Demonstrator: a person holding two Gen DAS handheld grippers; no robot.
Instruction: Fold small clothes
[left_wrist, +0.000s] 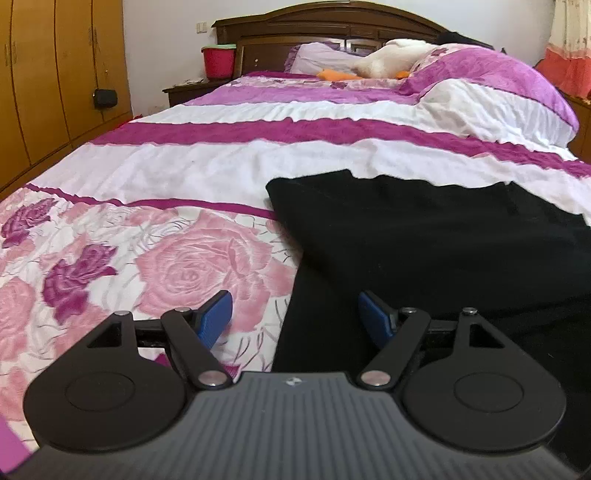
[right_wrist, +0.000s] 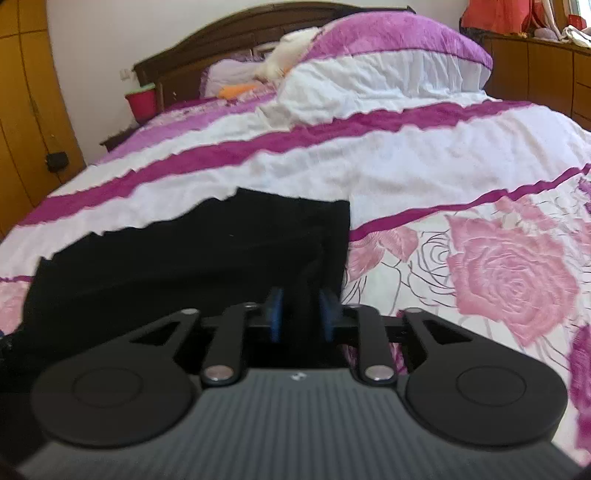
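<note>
The left gripper (left_wrist: 293, 317) stands wide open over the black garment's (left_wrist: 424, 251) left edge, its blue pads (left_wrist: 216, 317) gripping nothing. The right gripper (right_wrist: 301, 314) is parted narrowly above the garment's (right_wrist: 192, 254) right edge, nothing pinched between its pads. The garment is plain black cloth lying flat with straight edges on the rose-printed bedspread (left_wrist: 166, 258).

Left claw (left_wrist: 295, 317) gaping wide, right claw (right_wrist: 301, 314) narrowly parted — both angled downward

garment (left_wrist: 424, 240) flat on bedspread (left_wrist: 221, 158) | pillows (left_wrist: 491, 85) behind it, by headboard (left_wrist: 325, 22) | wardrobe (left_wrist: 55, 74) left of bed
</note>
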